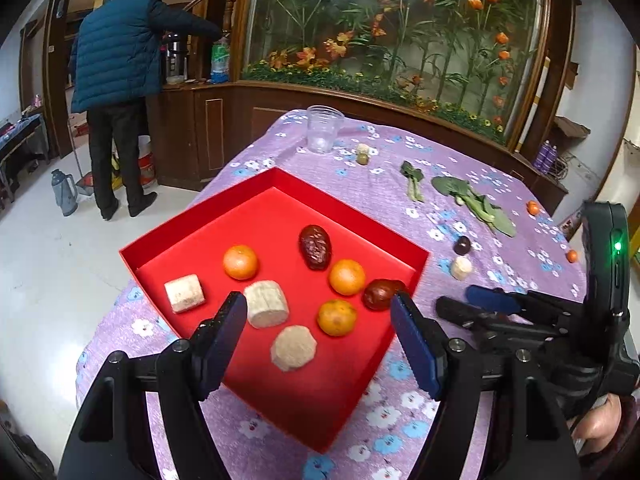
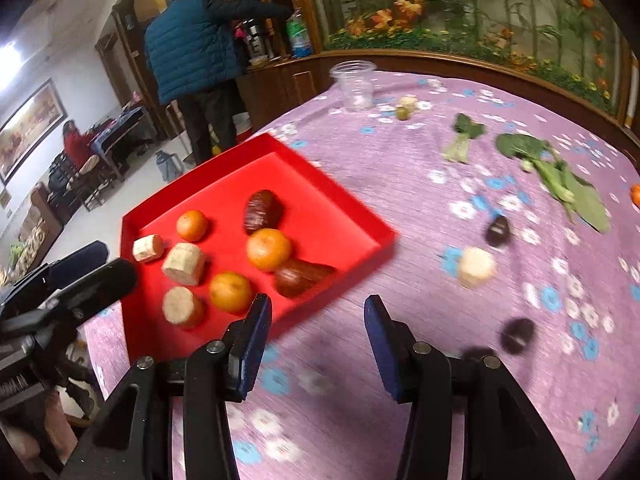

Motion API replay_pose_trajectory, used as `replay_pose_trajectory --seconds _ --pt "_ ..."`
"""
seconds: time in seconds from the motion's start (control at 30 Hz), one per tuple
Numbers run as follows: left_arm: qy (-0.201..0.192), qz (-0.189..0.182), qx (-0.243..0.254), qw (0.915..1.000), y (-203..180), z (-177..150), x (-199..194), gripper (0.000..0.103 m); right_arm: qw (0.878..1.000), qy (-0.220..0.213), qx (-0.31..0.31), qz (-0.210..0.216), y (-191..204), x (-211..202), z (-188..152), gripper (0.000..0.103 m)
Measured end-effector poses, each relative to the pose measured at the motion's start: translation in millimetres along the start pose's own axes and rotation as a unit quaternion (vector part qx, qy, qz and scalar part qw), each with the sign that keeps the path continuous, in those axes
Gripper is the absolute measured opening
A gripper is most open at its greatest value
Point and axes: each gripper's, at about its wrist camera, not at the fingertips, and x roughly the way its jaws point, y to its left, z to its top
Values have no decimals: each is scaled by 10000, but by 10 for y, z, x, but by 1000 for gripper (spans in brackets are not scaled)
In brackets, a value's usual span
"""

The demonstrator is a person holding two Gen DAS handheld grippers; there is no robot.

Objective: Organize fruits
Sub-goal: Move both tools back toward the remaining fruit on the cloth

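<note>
R gripper (image 2: 316, 320) jaws apart, empty, over purple floral cloth (image 2: 360, 420) | pale banana chunk (image 2: 475, 267) ahead-right, outside red tray (image 2: 344, 208), nearer R than L gripper (image 1: 318, 312) (open, empty)

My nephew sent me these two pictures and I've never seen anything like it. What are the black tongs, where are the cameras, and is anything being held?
No robot here: a person holds a hand tool with two jaws in each hand, and a camera on each looks along them. One picture is from the left gripper, the other from the right gripper. Both stand open and hold nothing. On the purple flowered tablecloth sits a red tray holding three oranges, two dark red dates and three pale chunks. More fruit, green leaves and a clear cup lie outside it.
</note>
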Motion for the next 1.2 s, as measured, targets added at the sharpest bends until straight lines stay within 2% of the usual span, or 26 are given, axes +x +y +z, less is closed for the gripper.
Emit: replay_pose_trajectory --seconds 0.13,0.27,0.43,0.6,0.77,0.87,0.97,1.13,1.2 --pt "11 -114 -2 9999 -52 -29 -37 74 9986 -158 368 -343 -437 -280 -161 56" --pt "181 -439 129 9988 -229 -68 44 74 9935 -209 817 -766 -980 -517 -377 58" --pt "562 -770 318 9949 -554 -162 245 74 9892 -181 1196 -824 -1321 -622 -548 58" --pt "792 -947 591 9906 -838 -254 369 74 9916 -169 1194 -465 -1300 -500 -509 58" --pt "835 -1064 920 9865 -1094 -324 430 74 9941 -130 1080 -35 -1200 -286 -343 58" --pt "846 -1150 993 9848 -1180 -349 469 73 9951 -48 989 -44 -1163 -149 -271 54" --pt "858 -1204 1117 9827 -1251 -363 504 60 9959 113 898 -75 -1132 -16 -212 47" --pt "1058 -1269 1195 9790 -1349 -376 651 59 9964 283 752 -267 -1095 140 -157 45" --pt "1135 -1298 1227 9773 -1392 -383 718 59 9962 291 739 -358 -1123 165 -150 35"
